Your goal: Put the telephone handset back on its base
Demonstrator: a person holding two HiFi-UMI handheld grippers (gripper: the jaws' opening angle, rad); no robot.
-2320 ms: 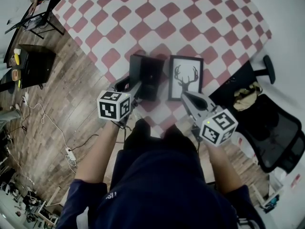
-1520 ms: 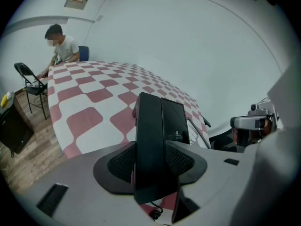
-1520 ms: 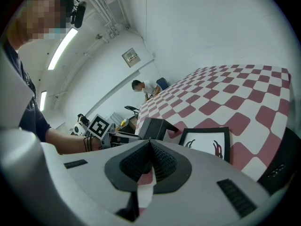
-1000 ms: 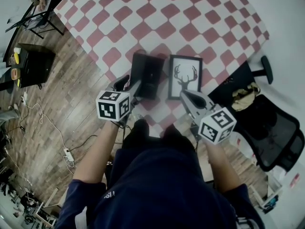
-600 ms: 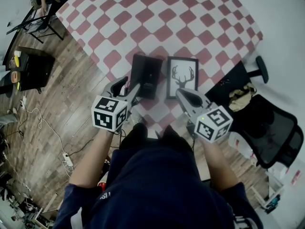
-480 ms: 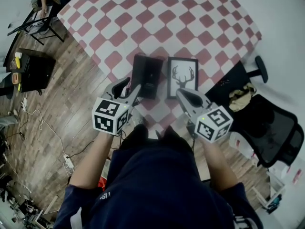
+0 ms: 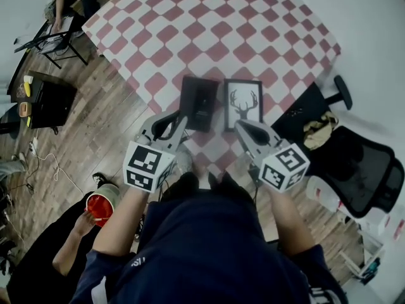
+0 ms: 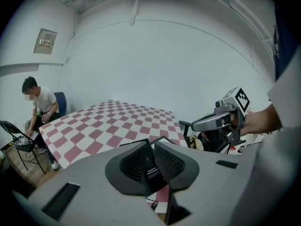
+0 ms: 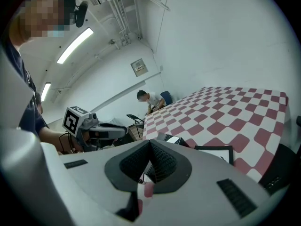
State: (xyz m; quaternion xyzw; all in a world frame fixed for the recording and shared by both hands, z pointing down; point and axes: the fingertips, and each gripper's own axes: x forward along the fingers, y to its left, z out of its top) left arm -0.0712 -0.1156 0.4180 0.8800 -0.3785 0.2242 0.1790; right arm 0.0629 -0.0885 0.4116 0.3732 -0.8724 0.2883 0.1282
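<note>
Red-and-white checked cloth (image 7: 209, 24) stretching wide ahead, its near edge just under both grippers' tips. Wooden floor (image 7: 95, 125) off the left edge; black office chair (image 7: 364, 170) close by the right corner.

Black telephone (image 7: 198, 97) flat on the cloth close to that near edge, just left of a framed antler picture (image 7: 242, 104) and not touching it. Long axis running from the near edge toward the far side of the table. Handset not separable from base at this size.

Left gripper (image 7: 181, 120) hovering at the telephone's near left corner, jaws just closed in to all but touching, nothing gripped. Right gripper (image 7: 241, 126) alongside, short of the picture, jaws together, empty.

Since the earlier frames: telephone and picture unmoved, left gripper raised and rolled — and a second person (image 7: 44, 268) holding a red cup (image 7: 99, 208), newly at lower left.
</note>
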